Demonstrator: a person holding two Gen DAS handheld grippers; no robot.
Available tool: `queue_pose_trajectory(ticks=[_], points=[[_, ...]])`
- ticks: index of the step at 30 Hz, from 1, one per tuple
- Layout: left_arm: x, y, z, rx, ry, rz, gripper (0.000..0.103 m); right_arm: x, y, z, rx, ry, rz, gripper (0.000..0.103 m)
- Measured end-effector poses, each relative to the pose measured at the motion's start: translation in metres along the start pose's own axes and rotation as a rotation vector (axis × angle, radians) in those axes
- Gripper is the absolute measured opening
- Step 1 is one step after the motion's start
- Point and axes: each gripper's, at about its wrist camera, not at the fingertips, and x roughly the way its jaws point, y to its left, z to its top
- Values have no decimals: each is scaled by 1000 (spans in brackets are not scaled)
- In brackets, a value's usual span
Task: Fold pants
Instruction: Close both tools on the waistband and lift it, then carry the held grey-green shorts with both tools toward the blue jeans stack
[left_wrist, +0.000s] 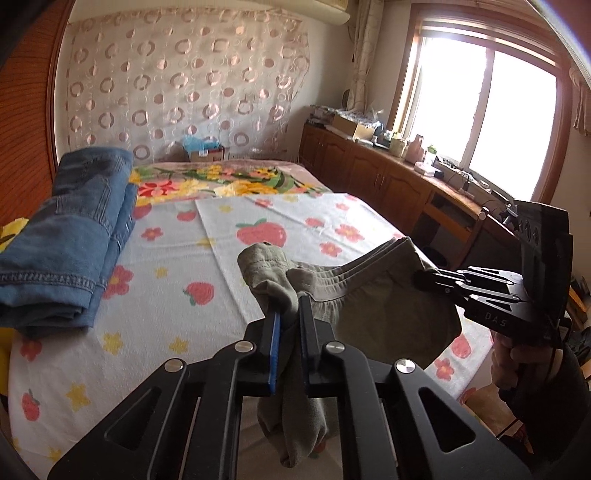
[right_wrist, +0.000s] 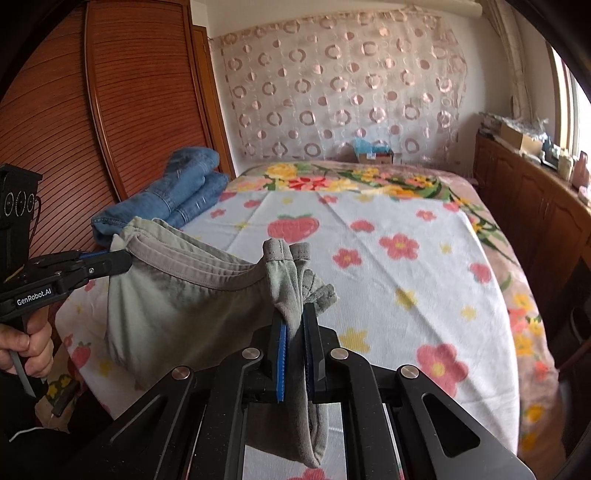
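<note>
Hanging over the bed's near edge between two hand-held grippers: one pair of grey-green pants (left_wrist: 373, 295), clear of the bedcover, waistband sagging in a shallow curve from one grip to the other.

Bed's left edge, far half: folded blue jeans (left_wrist: 70, 236), stacked, resting on the cover beside the slatted wooden wardrobe doors (right_wrist: 110, 110).

Left hand-held gripper (left_wrist: 290, 299): clenched on a bunched corner of the pants' waistband, cloth pinched between the blue-lined pads, a loose end drooping below the jaws. A person's hand (right_wrist: 27, 343) grips its handle.

Bed (left_wrist: 166, 295): white cover printed with strawberries and flowers, a floral blanket showing at the far end.

Right hand-held gripper (right_wrist: 293, 314): clenched on the other end of the waistband, cloth squeezed between its pads, a fold hanging beneath. Another hand (left_wrist: 511, 363) holds it from below.

Far wall: curtain (right_wrist: 340, 92) with a ring pattern. Right wall: low wooden cabinets (left_wrist: 373, 170) with clutter on top, under a bright window (left_wrist: 484, 107).
</note>
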Motion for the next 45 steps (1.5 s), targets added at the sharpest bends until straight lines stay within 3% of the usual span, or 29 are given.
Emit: queue_pose_trajectory(ticks=[14, 24, 36, 45], points=[[6, 2, 29, 33, -37, 35, 9, 12, 4, 22, -76, -54, 0, 8], [17, 23, 46, -5, -50, 63, 9, 42, 5, 40, -106, -32, 31, 7], [-9, 50, 98, 5, -142, 99, 9, 52, 18, 107, -184, -98, 40, 7], [-28, 79, 113, 4, -194, 155, 9, 77, 33, 142, -232, -143, 66, 7]])
